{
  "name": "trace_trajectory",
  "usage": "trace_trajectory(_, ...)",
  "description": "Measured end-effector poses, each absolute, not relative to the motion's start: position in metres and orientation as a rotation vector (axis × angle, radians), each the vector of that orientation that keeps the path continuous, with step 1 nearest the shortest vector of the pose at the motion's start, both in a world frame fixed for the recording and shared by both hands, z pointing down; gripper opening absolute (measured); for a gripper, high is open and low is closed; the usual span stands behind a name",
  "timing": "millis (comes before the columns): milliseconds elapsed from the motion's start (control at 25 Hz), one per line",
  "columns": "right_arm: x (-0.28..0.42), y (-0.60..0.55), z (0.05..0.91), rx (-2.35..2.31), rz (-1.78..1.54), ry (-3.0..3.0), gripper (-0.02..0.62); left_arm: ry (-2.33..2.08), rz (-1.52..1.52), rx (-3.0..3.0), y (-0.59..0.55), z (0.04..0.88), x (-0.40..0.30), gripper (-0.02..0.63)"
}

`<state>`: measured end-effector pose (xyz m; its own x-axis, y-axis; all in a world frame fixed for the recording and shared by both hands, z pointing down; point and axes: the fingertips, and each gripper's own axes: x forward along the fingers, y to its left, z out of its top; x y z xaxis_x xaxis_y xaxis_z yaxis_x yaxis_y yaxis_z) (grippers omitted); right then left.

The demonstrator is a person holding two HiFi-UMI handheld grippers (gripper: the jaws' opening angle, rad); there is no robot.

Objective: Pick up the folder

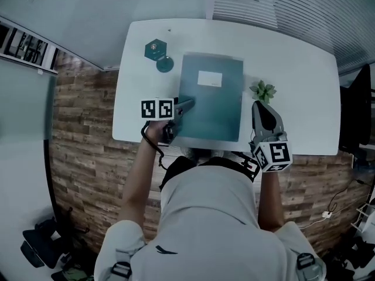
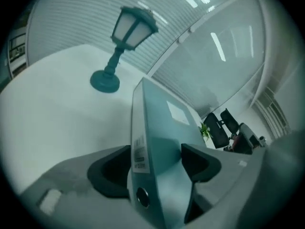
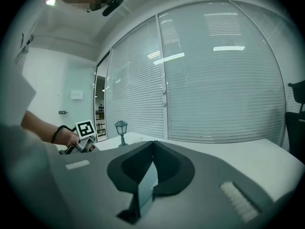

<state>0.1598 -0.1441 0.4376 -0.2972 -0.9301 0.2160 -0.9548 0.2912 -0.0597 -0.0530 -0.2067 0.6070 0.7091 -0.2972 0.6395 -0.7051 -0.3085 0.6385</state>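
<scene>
Folder [image 1: 211, 98] lies flat on white table [image 1: 293, 81]; left gripper [image 1: 186, 105] jaws spread wide astride its spine, pads not clamped on it; right gripper [image 3: 152, 151] jaws closed together, empty, near small plant [image 1: 262, 90].

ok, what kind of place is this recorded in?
Most likely an office or meeting room. A white table holds a folder, slatted blinds cover glass panels along the wall, and dark office chairs stand in the background of the left gripper view.
</scene>
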Motion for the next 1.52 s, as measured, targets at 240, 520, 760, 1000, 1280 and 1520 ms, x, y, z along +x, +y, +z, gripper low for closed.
trace_trajectory(240, 0.169, -0.139, 0.448, 1.768, 0.316, -2.387, 0.002, -0.627, 0.519, 1.802, -0.200, 0.618, -0.045, 0.359)
trace_trajectory(520, 0.162, -0.139, 0.466, 1.731, 0.373, -2.379, 0.002, -0.636, 0.517, 1.804, -0.201, 0.619, -0.045, 0.353)
trace_trajectory(760, 0.172, -0.144, 0.508, 1.663, 0.691, -2.223, 0.025, -0.651, 0.500, 1.813, -0.201, 0.620, -0.046, 0.353)
trace_trajectory(1000, 0.159, -0.149, 0.538, 1.438, 0.976, -2.177, 0.208, -0.652, 0.493, 1.816, -0.201, 0.619, -0.046, 0.353)
trace_trajectory(1280, 0.132, -0.156, 0.581, 1.133, 1.232, -2.084, 0.384, -0.655, 0.490, 1.821, -0.201, 0.618, -0.046, 0.351)
trace_trajectory(1520, 0.120, -0.181, 0.607, 1.124, 1.393, -2.065, 0.419, -0.649, 0.487, 1.823, -0.202, 0.620, -0.046, 0.350)
